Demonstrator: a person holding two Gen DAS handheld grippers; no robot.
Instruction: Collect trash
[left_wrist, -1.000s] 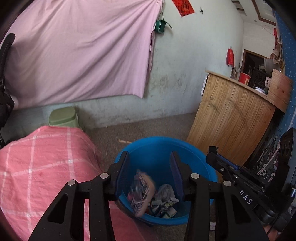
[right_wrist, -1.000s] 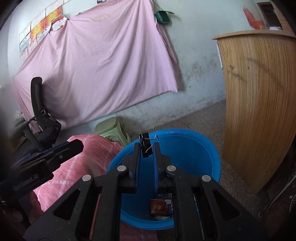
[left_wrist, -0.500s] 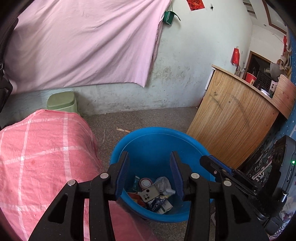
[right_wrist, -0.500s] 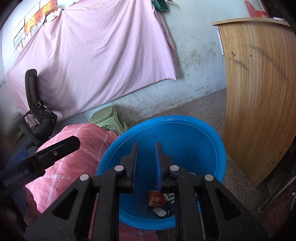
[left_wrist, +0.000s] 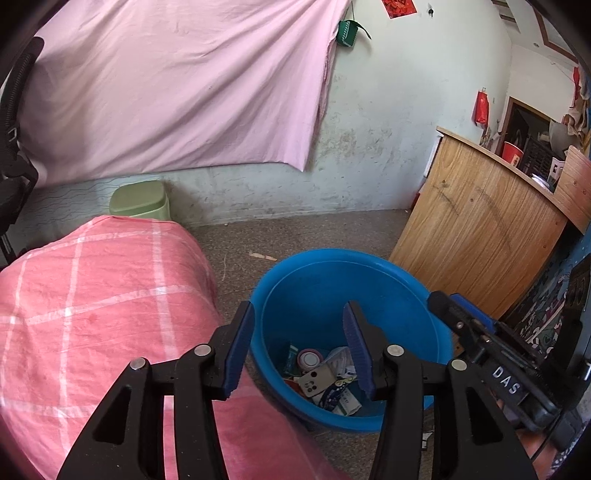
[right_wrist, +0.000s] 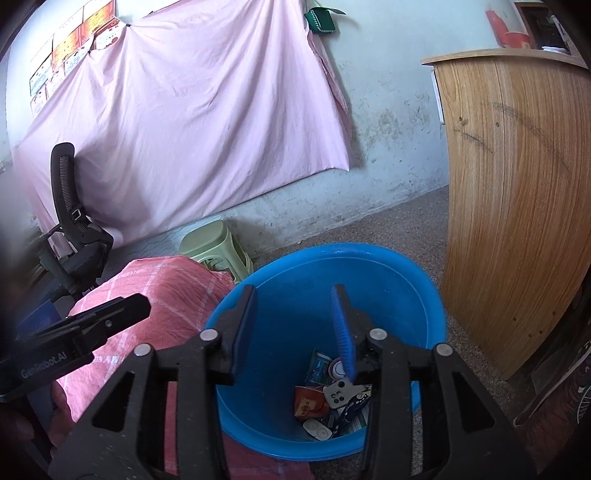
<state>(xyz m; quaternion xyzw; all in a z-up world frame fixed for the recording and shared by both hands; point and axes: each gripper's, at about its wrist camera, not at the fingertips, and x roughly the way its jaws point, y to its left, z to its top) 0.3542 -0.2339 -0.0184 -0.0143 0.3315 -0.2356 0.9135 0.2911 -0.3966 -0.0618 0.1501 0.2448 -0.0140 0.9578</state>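
A blue plastic basin (left_wrist: 332, 280) (right_wrist: 369, 269) stands on the floor with several pieces of trash (left_wrist: 325, 380) (right_wrist: 332, 398) lying in its bottom: wrappers, a round lid, a grey phone case. My left gripper (left_wrist: 299, 347) hangs above the basin's near left rim, its jaws opening with nothing between them. My right gripper (right_wrist: 295, 328) hovers over the basin too, jaws opening and empty. Each gripper shows at the edge of the other's view: the right gripper (left_wrist: 491, 365), the left gripper (right_wrist: 74, 339).
A table under a pink checked cloth (left_wrist: 92, 302) (right_wrist: 155, 295) adjoins the basin on the left. A curved wooden counter (left_wrist: 480, 236) (right_wrist: 517, 184) stands right. A green stool (left_wrist: 140, 199) (right_wrist: 218, 247) and black office chair (right_wrist: 74, 229) sit by the sheet-draped wall.
The right gripper opened and the black binder clip it held is gone from its jaws. The wrapper seen falling between the left jaws has settled in the basin. The left jaws widened slightly.
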